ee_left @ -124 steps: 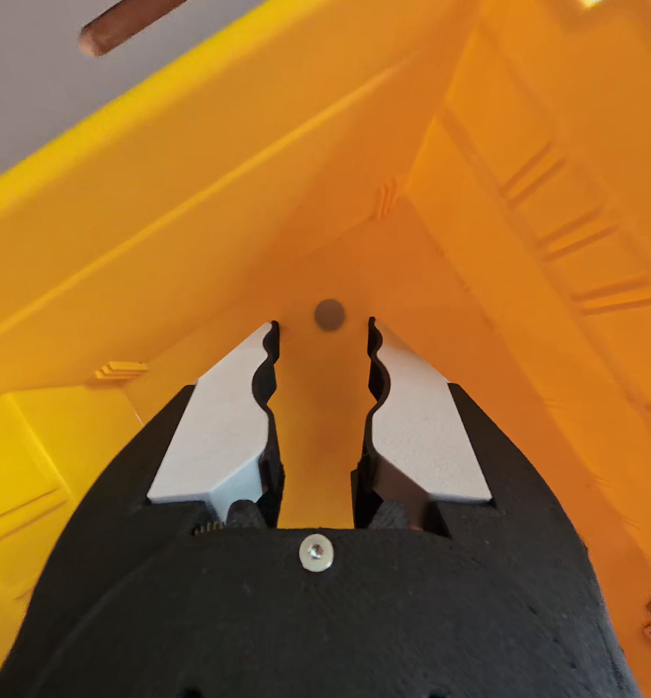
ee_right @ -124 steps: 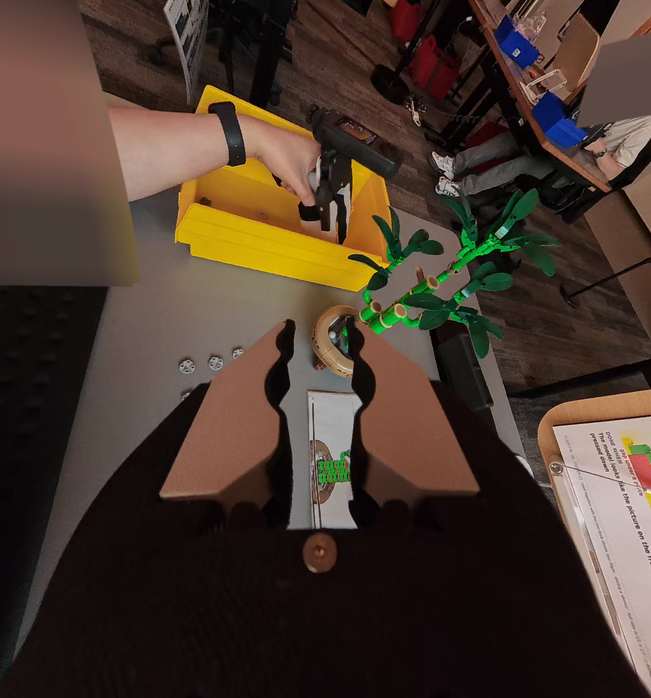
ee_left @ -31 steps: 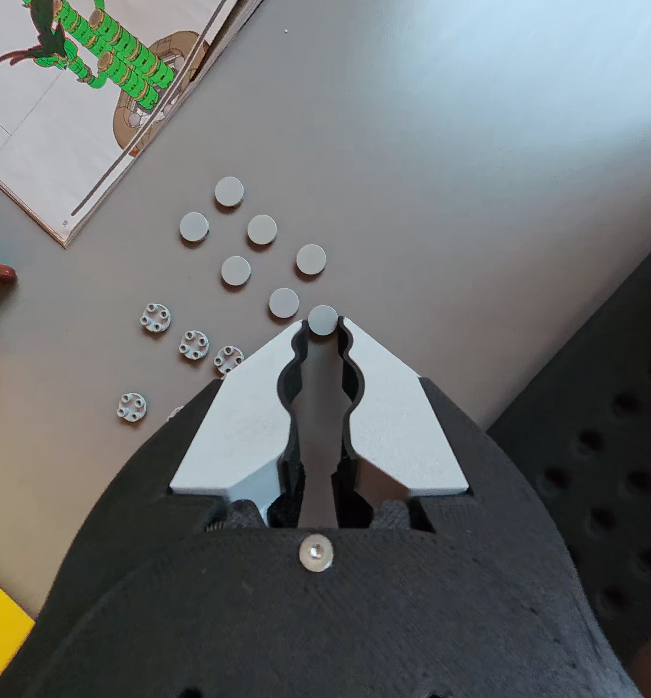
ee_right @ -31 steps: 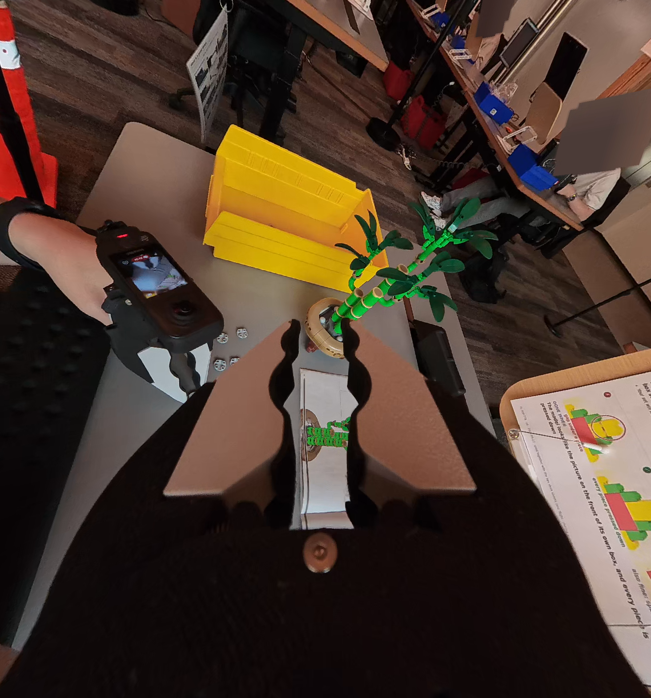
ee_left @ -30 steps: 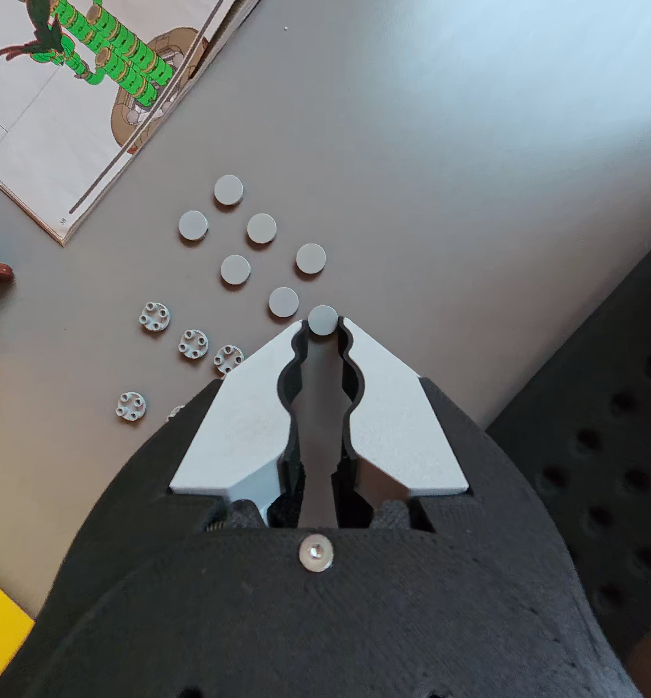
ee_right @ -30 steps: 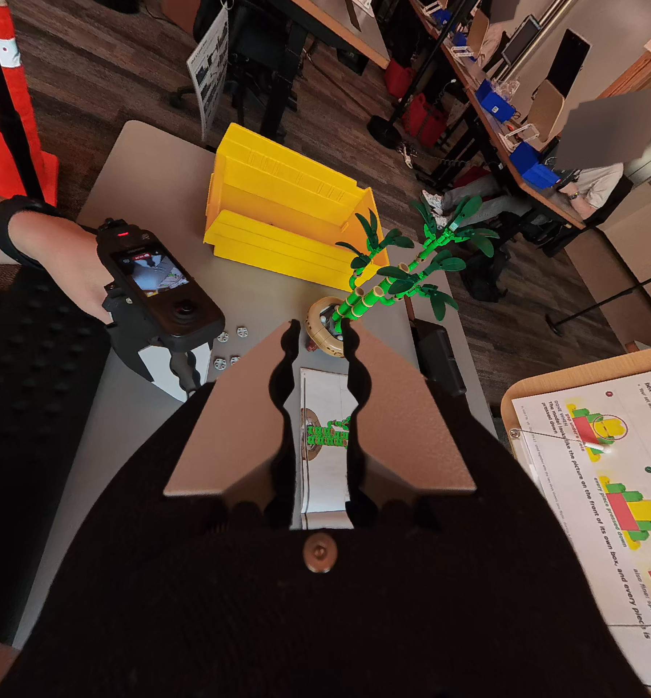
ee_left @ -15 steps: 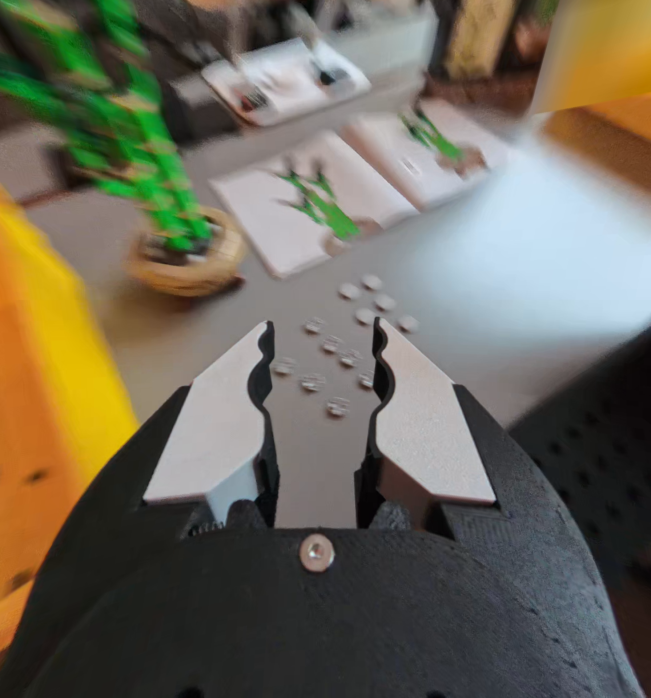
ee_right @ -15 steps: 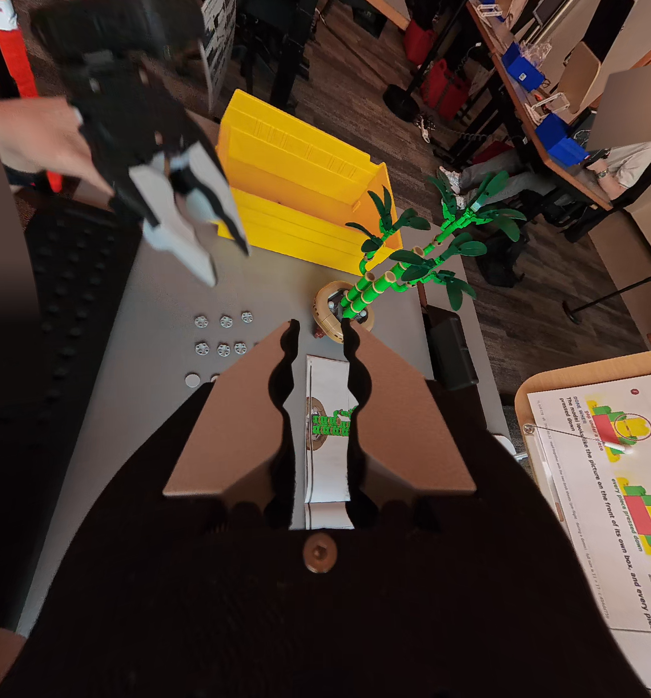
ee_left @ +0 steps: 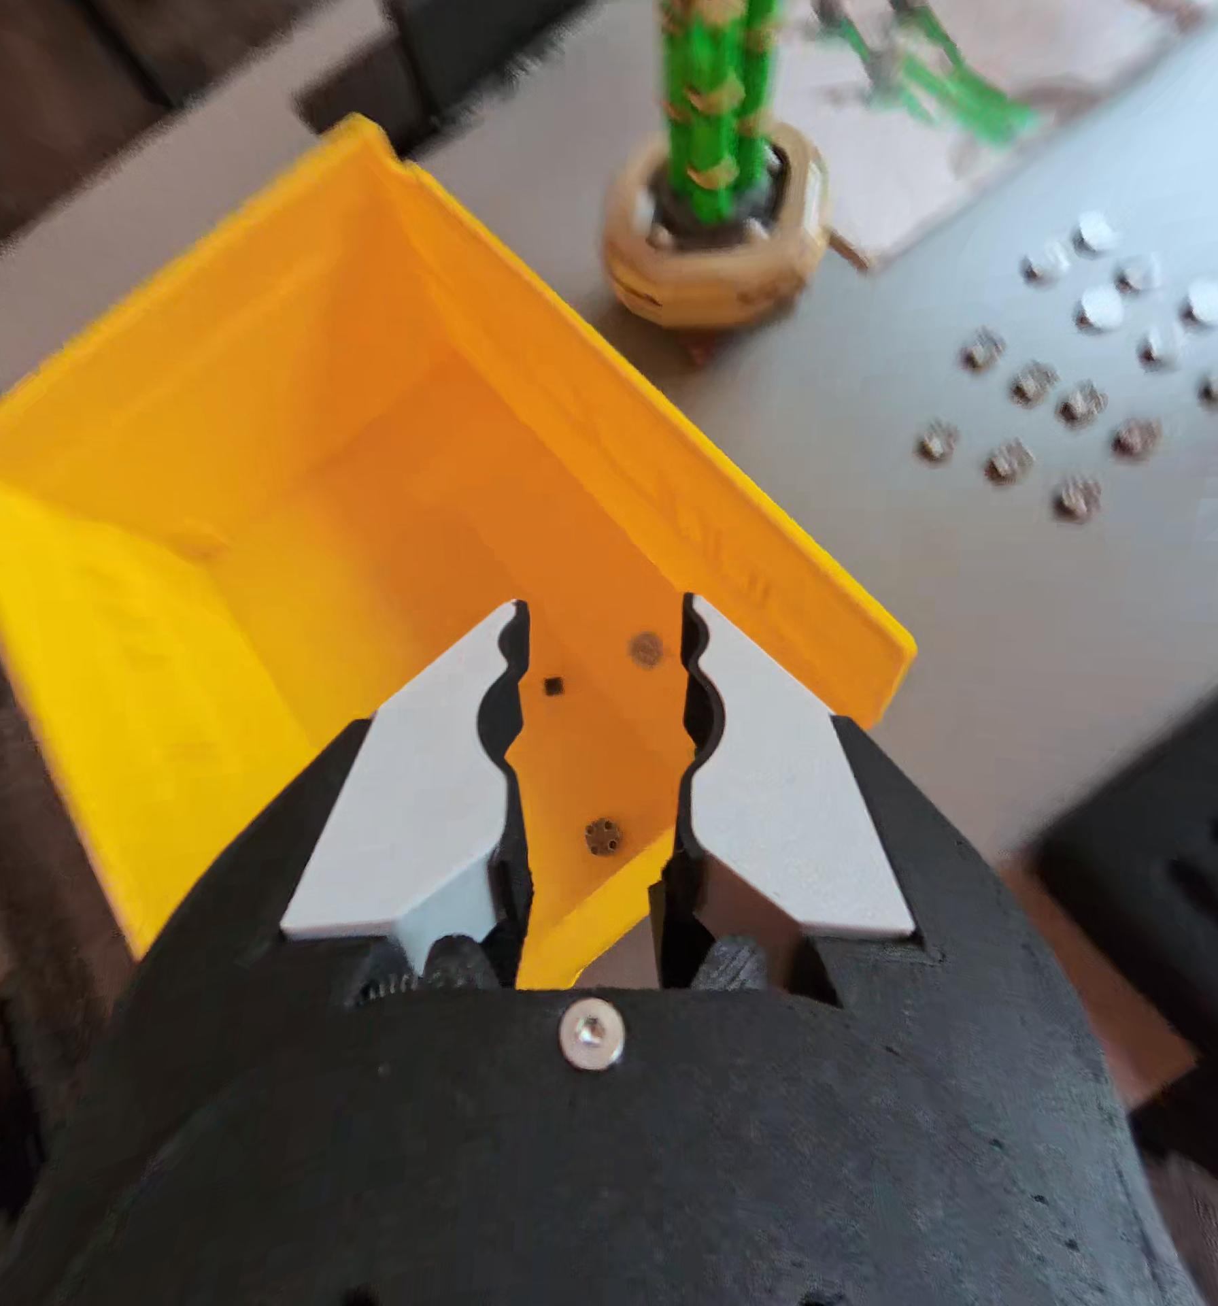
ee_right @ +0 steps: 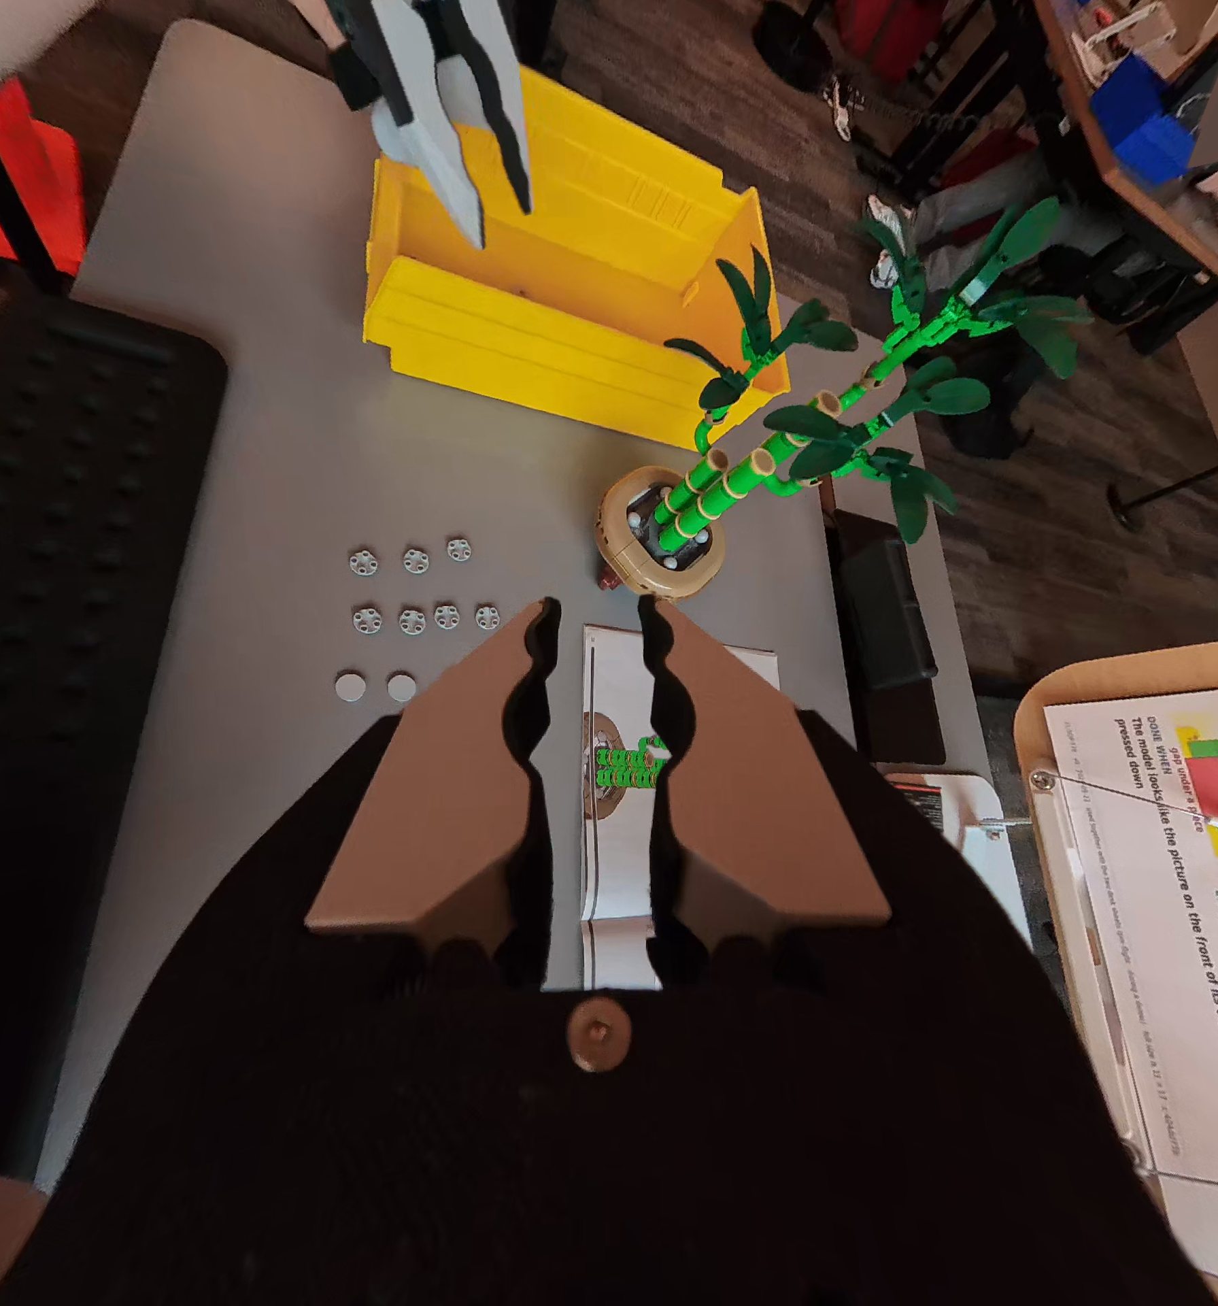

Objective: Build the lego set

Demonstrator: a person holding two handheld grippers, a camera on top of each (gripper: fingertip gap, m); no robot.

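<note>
From the left wrist, the left gripper (ee_left: 602,615) hangs spread and empty over the yellow bin (ee_left: 238,396), small grey pieces (ee_left: 647,649) between its fingers; from the right wrist, the right gripper (ee_right: 595,611), parted and empty, hovers just short of the bamboo model (ee_right: 662,544) on the worktop (ee_right: 274,438).

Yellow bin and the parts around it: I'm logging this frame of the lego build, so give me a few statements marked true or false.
1. The left gripper is open above the yellow bin. True.
2. The bin is empty. False: a few small pieces lie on its floor.
3. The right gripper holds a grey piece. False: its fingers are apart with nothing between them.
4. The bamboo model stands in a tan pot on the table. True.
5. Small round grey pieces lie in rows on the table. True.
</note>
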